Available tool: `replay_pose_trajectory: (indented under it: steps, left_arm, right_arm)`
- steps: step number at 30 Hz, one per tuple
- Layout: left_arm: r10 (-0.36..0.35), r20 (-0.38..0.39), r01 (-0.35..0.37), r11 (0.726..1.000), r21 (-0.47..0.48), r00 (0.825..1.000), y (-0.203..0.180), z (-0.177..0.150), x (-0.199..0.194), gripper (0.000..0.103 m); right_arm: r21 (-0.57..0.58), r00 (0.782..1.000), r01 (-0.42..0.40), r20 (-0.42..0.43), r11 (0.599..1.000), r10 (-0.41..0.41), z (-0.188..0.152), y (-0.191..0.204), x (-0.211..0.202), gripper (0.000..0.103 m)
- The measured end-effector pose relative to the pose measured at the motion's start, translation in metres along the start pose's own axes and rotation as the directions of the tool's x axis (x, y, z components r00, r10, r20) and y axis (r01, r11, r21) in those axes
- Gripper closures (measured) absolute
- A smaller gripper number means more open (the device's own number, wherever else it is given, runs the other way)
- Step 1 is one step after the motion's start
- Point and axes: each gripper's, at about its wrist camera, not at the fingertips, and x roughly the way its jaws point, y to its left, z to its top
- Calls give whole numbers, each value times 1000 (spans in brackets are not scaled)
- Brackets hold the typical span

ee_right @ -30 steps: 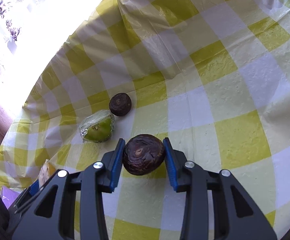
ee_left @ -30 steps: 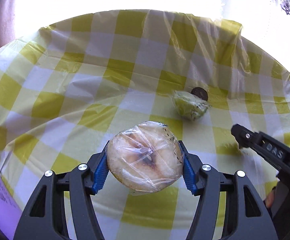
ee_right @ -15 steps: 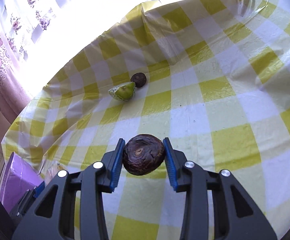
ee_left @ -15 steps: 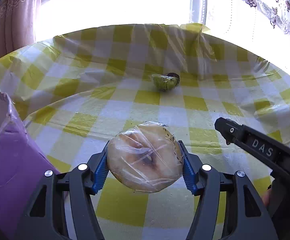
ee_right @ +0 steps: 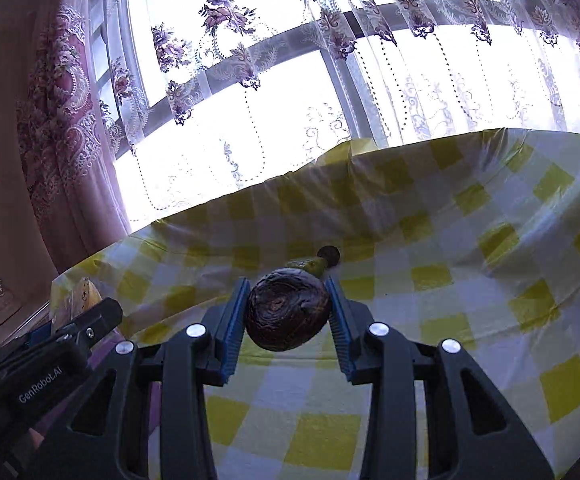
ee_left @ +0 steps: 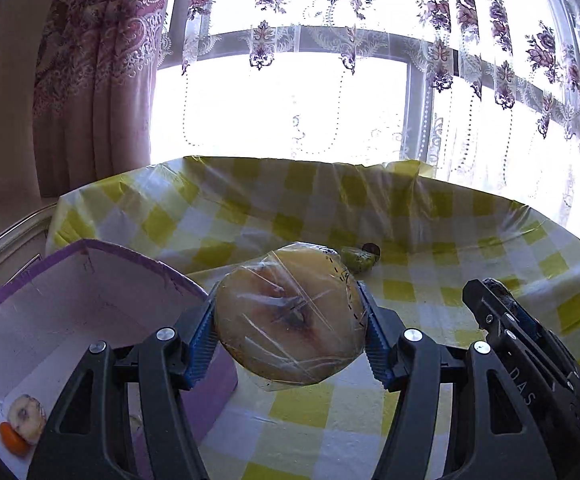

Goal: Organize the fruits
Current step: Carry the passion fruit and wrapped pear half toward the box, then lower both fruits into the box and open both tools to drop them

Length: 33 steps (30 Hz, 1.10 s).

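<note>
Presently, a plastic-wrapped pale fruit half (ee_left: pixel 290 316) is held in the left gripper (ee_left: pixel 287 336), raised above the table (ee_left: pixel 422 292). Its jaws are set fairly wide, and the blue pads (ee_left: pixel 201 340) are pressed against both sides of the wrapped piece, whose cut face is turned toward the camera. Just to the left of and below this gripper, a purple box (ee_left: pixel 69 300) is seen with its white inside exposed; a small pale fruit piece (ee_left: pixel 27 418) and an orange piece (ee_left: pixel 11 438) are lodged in its near corner, touching each other.

A dark wrinkled fruit (ee_right: pixel 287 310) is gripped by the right gripper (ee_right: pixel 287 316), with the jaws closed to a moderate gap and the blue pads (ee_right: pixel 233 324) laid against its left and right sides. It is likewise carried clear of the yellow checked tablecloth (ee_right: pixel 430 276).

Farther back on the table, a wrapped green fruit wedge (ee_left: pixel 357 259) is left lying, with a small dark round fruit (ee_left: pixel 371 249) just behind it; whether the two touch cannot be told. Floral lace curtains (ee_left: pixel 342 40) are hung before the bright window (ee_left: pixel 281 108) beyond the table's far edge.
</note>
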Motion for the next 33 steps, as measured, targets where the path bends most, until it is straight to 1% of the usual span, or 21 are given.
replay_pose_trajectory:
  steps: [5,8,12,15,19,24,26,28,30,33]
  left_arm:
    - [63,47,-62,998,-19,997,26,14,-38,43]
    - [107,89,-103,994,-43,990,46,21,-61,43]
    - [190,151,-183,981,-58,970,70,26,-89,43]
    - [242,163,-235,970,-61,957,90,25,-102,43]
    - [301,143,-293,953,-73,943,122,20,-108,43]
    - [369,90,-363,929,-76,925,163,11,-109,43]
    - [395,54,-393,918,-46,917,176,9,-105,43]
    - [407,15,-407,913,-11,913,188,7,-99,43]
    - [423,-33,-422,906,29,905,198,5,-90,43]
    - [443,-100,-435,896,89,891,210,-4,-77,43]
  right_arm:
    - [-57,996,-76,48,996,78,13,41,-24,64]
    - [-101,989,-128,68,987,135,15,68,-38,64]
    - [-163,975,-192,83,968,207,12,106,-54,64]
    - [-195,964,-241,66,951,258,8,132,-61,64]
    - [-250,951,-291,32,923,309,-2,167,-62,64]
    - [-313,930,-355,-20,881,368,-15,206,-60,64]
    - [-348,925,-369,-48,862,376,-20,221,-57,64]
    - [-368,914,-402,-106,838,391,-22,234,-48,64]
    - [-385,913,-406,-136,829,384,-24,245,-43,64]
    - [-403,905,-424,-207,811,371,-28,259,-33,64]
